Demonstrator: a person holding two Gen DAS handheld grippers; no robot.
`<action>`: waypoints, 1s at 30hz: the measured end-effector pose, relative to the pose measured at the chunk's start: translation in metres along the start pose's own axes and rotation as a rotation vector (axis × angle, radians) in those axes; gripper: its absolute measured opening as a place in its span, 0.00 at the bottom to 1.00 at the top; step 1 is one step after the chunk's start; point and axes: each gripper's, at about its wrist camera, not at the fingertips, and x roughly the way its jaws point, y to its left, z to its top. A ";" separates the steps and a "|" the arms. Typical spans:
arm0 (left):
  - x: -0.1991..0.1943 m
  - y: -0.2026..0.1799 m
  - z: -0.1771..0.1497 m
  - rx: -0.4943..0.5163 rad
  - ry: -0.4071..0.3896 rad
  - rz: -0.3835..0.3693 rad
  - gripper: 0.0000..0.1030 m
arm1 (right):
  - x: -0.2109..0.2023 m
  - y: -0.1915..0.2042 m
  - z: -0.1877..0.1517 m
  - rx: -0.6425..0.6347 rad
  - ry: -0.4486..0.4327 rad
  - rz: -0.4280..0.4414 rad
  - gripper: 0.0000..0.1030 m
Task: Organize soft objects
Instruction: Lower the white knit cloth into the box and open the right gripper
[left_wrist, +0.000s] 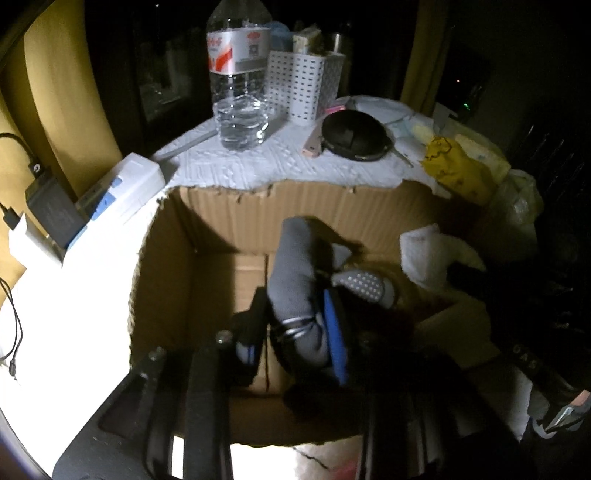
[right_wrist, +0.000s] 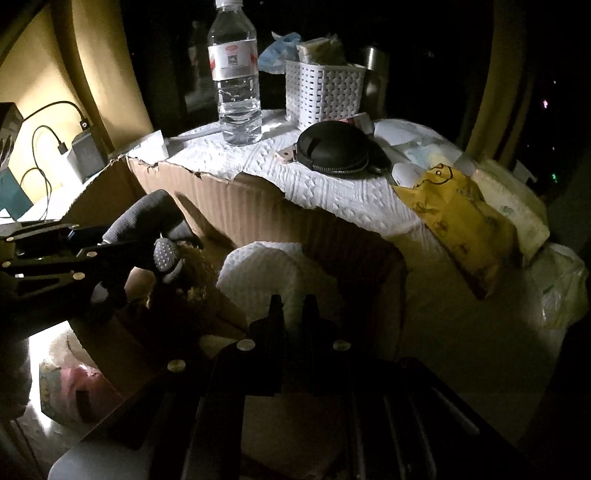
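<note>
One grey sock (left_wrist: 295, 273), one white towel (right_wrist: 273, 273), one box (left_wrist: 229, 218)

Ahead of my jaws, past the box's far wall, I see a clear plastic water bottle (left_wrist: 238, 88) standing upright on a white embossed paper towel (left_wrist: 266, 162). Just right of it stands a white perforated plastic basket (left_wrist: 303, 85). A round black zippered pouch (left_wrist: 354, 134) lies further right, then a crumpled yellow printed bag (left_wrist: 456, 170). Far left, a dark grey power adapter (left_wrist: 55, 210) with black cables.
</note>
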 end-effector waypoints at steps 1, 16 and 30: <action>-0.002 0.000 0.000 0.000 -0.003 0.000 0.38 | 0.000 0.000 0.000 0.000 0.003 0.003 0.14; -0.042 -0.003 -0.003 -0.004 -0.066 -0.010 0.58 | -0.030 0.007 0.001 0.020 -0.028 0.048 0.45; -0.083 -0.009 -0.020 0.001 -0.115 -0.026 0.59 | -0.071 0.012 -0.011 0.039 -0.084 0.037 0.46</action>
